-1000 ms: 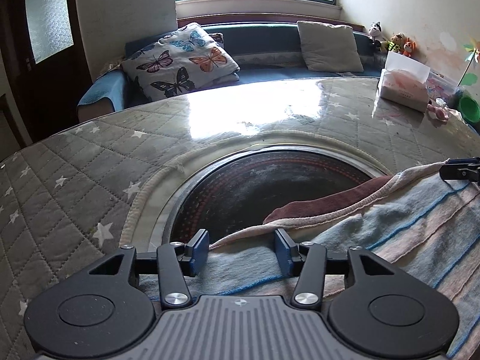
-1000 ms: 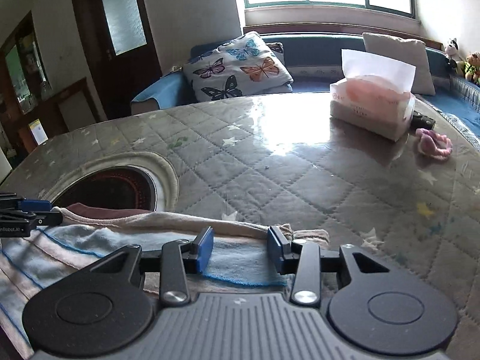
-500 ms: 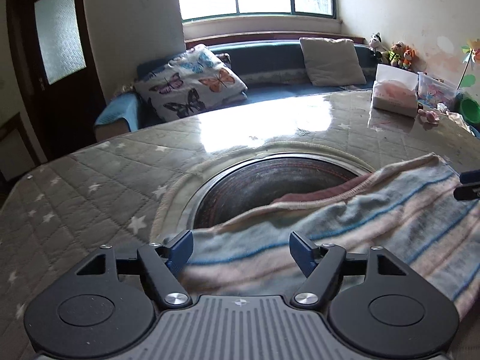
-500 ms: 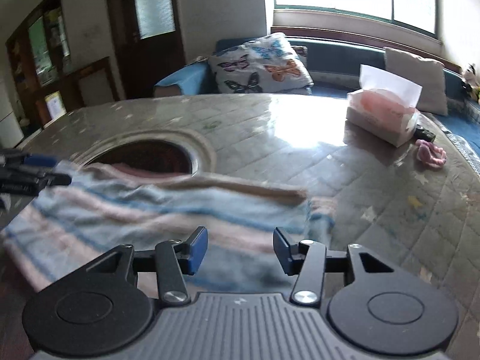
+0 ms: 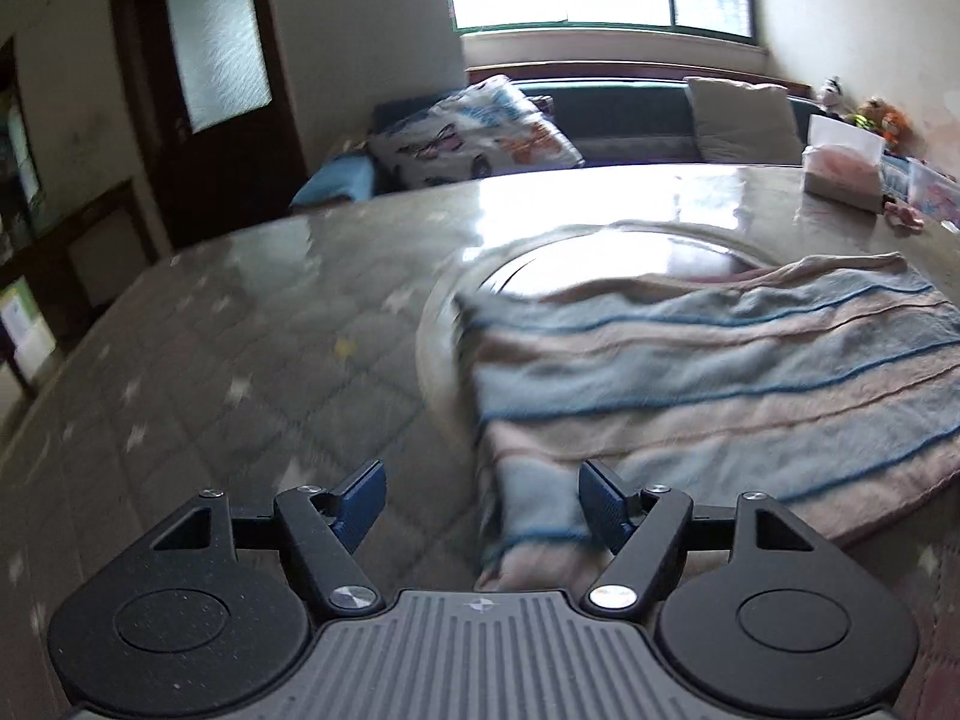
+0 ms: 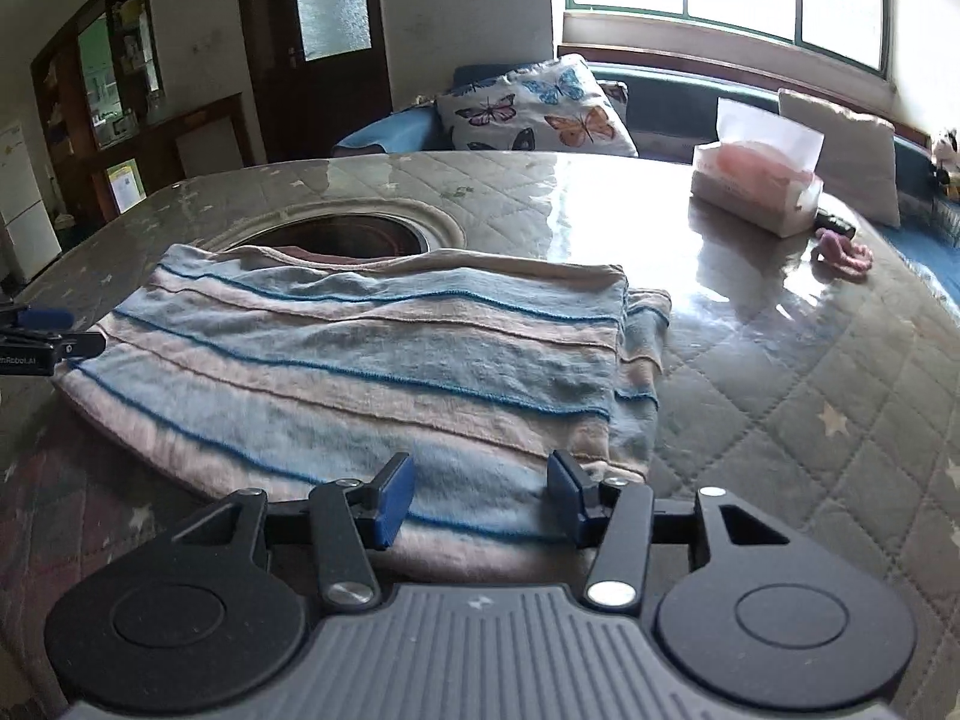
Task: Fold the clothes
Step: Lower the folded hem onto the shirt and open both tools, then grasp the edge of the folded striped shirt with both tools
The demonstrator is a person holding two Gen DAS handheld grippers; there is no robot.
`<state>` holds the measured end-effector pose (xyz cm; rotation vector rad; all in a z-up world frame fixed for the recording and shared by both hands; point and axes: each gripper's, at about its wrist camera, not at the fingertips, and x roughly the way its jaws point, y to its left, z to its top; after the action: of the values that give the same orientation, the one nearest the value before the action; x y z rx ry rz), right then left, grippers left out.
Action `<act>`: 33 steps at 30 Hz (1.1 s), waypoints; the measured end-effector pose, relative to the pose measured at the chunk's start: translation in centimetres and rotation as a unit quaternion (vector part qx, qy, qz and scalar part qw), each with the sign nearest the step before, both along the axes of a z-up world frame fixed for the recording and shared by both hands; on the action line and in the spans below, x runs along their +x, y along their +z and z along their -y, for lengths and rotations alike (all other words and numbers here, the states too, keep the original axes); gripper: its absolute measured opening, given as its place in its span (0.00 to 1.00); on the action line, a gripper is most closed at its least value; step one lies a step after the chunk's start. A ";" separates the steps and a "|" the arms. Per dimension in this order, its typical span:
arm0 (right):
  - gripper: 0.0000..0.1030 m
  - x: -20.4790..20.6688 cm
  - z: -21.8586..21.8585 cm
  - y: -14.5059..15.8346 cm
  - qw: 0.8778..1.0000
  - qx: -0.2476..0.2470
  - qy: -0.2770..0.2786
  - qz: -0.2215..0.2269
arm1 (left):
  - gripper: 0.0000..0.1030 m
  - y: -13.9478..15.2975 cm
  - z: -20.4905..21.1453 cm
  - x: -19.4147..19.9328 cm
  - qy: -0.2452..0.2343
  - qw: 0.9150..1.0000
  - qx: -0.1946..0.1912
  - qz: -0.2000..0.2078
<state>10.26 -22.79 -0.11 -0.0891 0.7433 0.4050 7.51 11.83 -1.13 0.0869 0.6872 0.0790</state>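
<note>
On the quilted counter, partly over its round dark inset, lies a striped blue and pink garment, doubled over, with a second layer showing along its right edge. Its long axis runs left to right across both views, stripes following it. The right claw hangs at the near edge toward the garment's right end, jaws apart and holding nothing, cloth directly ahead between the blue pads. The left claw sits at the garment's near left corner, also spread wide and empty, with only the corner strip of cloth before its right finger and bare counter ahead of the rest. Each claw is thus nearest its own end. Whether another fold is due or the garment is finished cannot be judged; this flat stack would fit either.
</note>
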 end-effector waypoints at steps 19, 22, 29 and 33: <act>0.44 -1.5 4.6 -0.2 0.993 0.065 -0.092 -0.017 | 0.20 0.3 -1.4 -2.6 -0.017 0.993 -0.111 -0.022; 0.30 -1.7 5.0 -0.3 0.993 0.067 -0.099 -0.019 | 0.18 0.5 -1.2 -2.9 -0.021 0.993 -0.111 -0.025; 0.10 -2.1 5.9 -0.4 0.991 0.070 -0.113 -0.025 | 0.15 0.9 -0.8 -3.9 -0.036 0.992 -0.118 -0.035; 0.10 -2.8 6.6 -0.3 0.990 0.062 -0.120 -0.027 | 0.15 1.0 0.5 -5.6 -0.058 0.990 -0.117 -0.047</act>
<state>7.43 -29.36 -0.44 0.1272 0.7698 0.2230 1.91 11.34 -0.10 -0.0948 0.7789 -0.1185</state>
